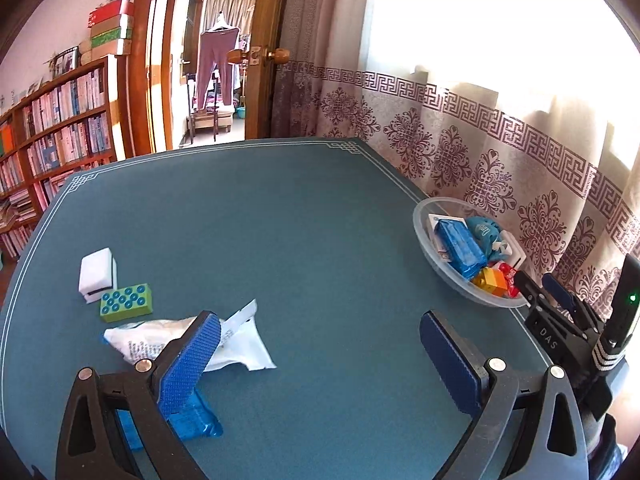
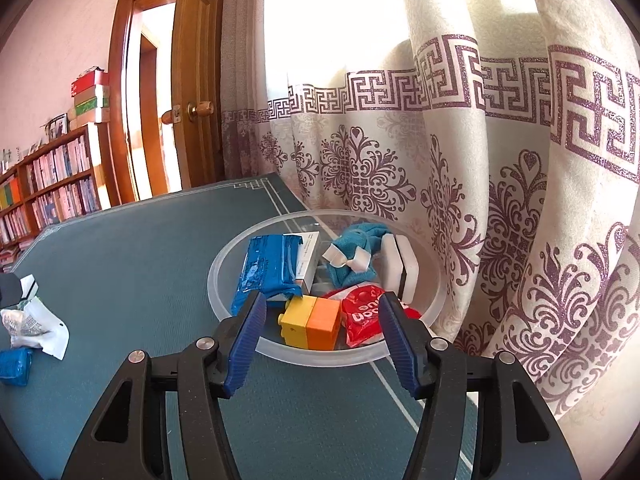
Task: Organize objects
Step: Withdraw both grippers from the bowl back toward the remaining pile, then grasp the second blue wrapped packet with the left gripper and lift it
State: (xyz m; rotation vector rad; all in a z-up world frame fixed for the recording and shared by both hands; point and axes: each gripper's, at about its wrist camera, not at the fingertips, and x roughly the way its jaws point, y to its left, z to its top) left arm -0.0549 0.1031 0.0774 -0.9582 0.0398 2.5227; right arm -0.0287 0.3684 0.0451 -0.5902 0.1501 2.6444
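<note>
Through the left wrist view, you are holding the left gripper [image 1: 320, 344] with its jaws spread wide and nothing between them, angled down over the table [image 1: 304, 216]. That wide spread suits what is lying under it: the white plastic packet [image 1: 240, 344] is sprawling flat and crumpled, partly behind the left pad, and a blue wrapped packet [image 1: 196, 420] is sitting close under the same finger. Farther off, the green studded block [image 1: 127, 302] is touching the white sponge block [image 1: 98, 274]. These four are still loose on the table, so they look like the remaining work. The clear bowl [image 1: 426, 236] is standing at the table's far right edge by the curtain [image 1: 500, 152], serving as the collecting place, already holding several pieces.

Through the right wrist view, you are keeping the right gripper [image 2: 322, 332] just at the near rim of the bowl [image 2: 320, 354], jaws partly open and gripping nothing. The yellow-and-orange block [image 2: 312, 322] is lying inside the bowl between the pads' line of sight but untouched, beside a red packet [image 2: 362, 314], a blue packet [image 2: 266, 276], a teal cloth [image 2: 352, 256] and a white sponge [image 2: 394, 264]. The items are lying heaped where they landed, which fits a drop from above.
</note>
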